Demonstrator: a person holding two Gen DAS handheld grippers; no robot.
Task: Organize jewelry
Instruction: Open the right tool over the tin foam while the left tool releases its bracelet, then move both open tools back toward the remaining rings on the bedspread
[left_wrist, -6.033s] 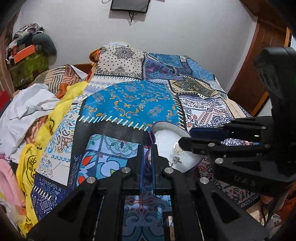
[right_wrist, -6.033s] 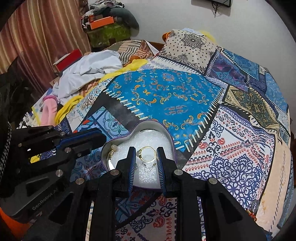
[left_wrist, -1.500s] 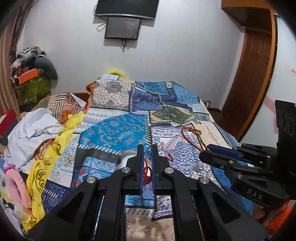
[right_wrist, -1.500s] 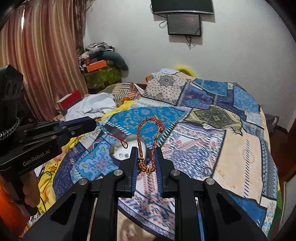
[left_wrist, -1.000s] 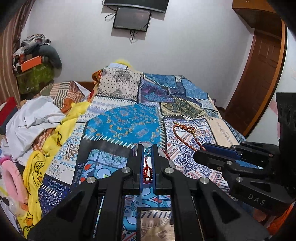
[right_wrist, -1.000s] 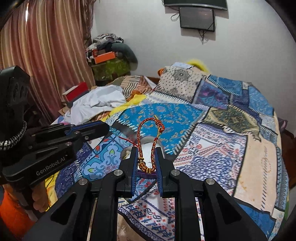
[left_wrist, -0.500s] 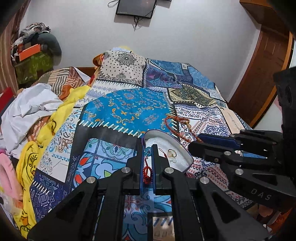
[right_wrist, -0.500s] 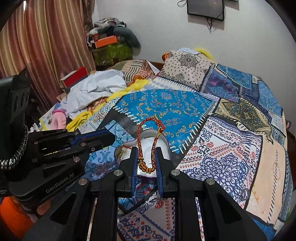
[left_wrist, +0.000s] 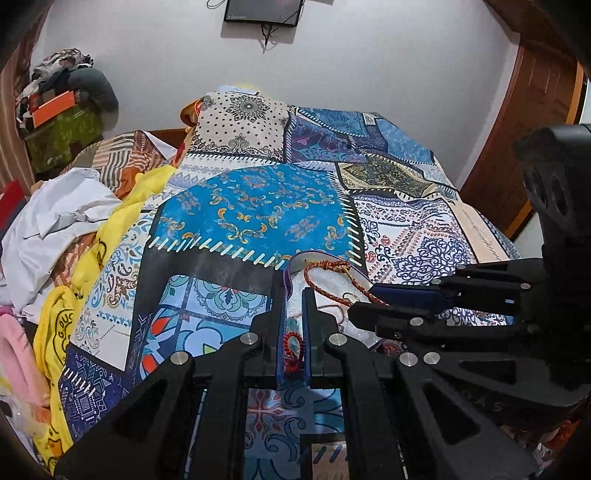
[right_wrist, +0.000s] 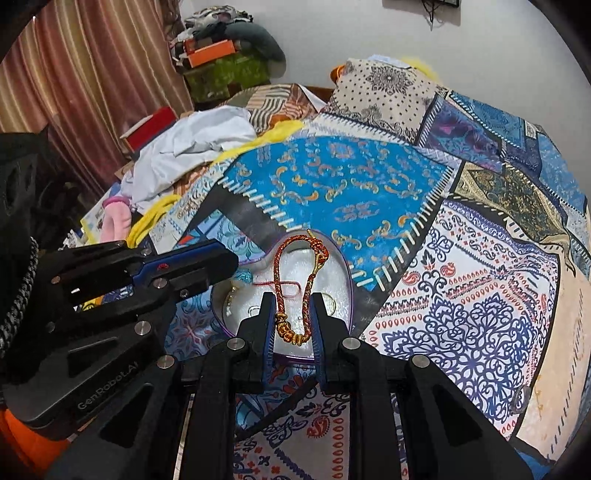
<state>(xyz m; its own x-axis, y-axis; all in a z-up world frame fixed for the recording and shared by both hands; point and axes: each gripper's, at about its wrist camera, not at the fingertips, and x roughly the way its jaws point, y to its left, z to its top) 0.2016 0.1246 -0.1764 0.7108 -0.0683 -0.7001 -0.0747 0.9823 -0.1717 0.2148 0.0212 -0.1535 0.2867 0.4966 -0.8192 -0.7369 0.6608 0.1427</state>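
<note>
A heart-shaped box with a purple rim and white lining lies on the patchwork bedspread. My right gripper hangs over its near edge. A red-and-gold braided cord bracelet stands between the pads, its loop resting on the lining; the jaws are opening slightly. My left gripper is shut on a thin string of red beads just left of the box. A red thread runs from that string across the lining. Small gold pieces lie inside. Each gripper shows in the other's view.
White cloth and yellow cloth are heaped along the bed's left side. A striped curtain hangs beyond them. A wooden door stands at the far right. A small silver ring lies on the bedspread to the right.
Both grippers have come down and closer to the box. The braided loop, earlier in the air, now rests on the white lining. The right jaws stand a little wider.
</note>
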